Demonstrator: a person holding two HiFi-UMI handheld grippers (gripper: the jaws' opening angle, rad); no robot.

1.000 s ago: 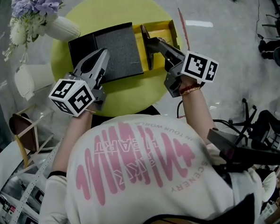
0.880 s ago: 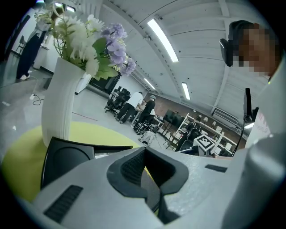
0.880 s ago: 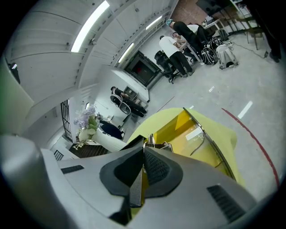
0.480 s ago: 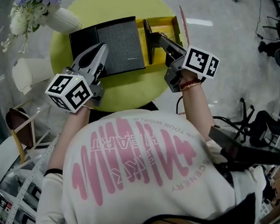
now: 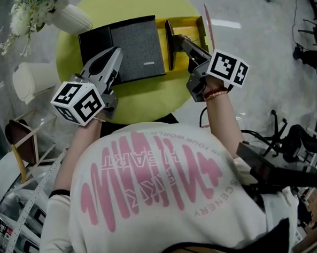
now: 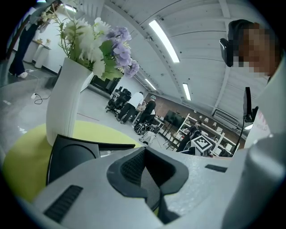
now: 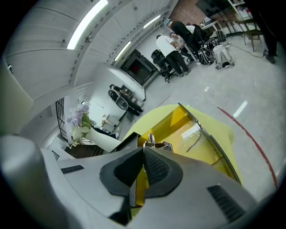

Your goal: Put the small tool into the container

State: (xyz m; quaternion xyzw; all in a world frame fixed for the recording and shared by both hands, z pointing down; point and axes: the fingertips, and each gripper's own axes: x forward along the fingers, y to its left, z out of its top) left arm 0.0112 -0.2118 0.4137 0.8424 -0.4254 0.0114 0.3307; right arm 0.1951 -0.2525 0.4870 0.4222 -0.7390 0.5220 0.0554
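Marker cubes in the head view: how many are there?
2. The left cube is by the yellow table's near edge; the right cube is at its right edge. None seems hidden.

I am standing in what is looking like a large open-plan office or lab hall. A white vaulted ceiling (image 7: 49, 44) is arching overhead, with long white strip lights (image 6: 163, 40) running along it. Across the pale grey polished floor (image 5: 250, 43), people (image 6: 142, 105) are gathering at desks among black wheeled office chairs (image 6: 115, 97), and open metal shelving racks (image 6: 219, 129) are lining the far side. A red line (image 7: 249, 133) is curving across the floor, and black cables (image 5: 293, 19) are trailing over it.
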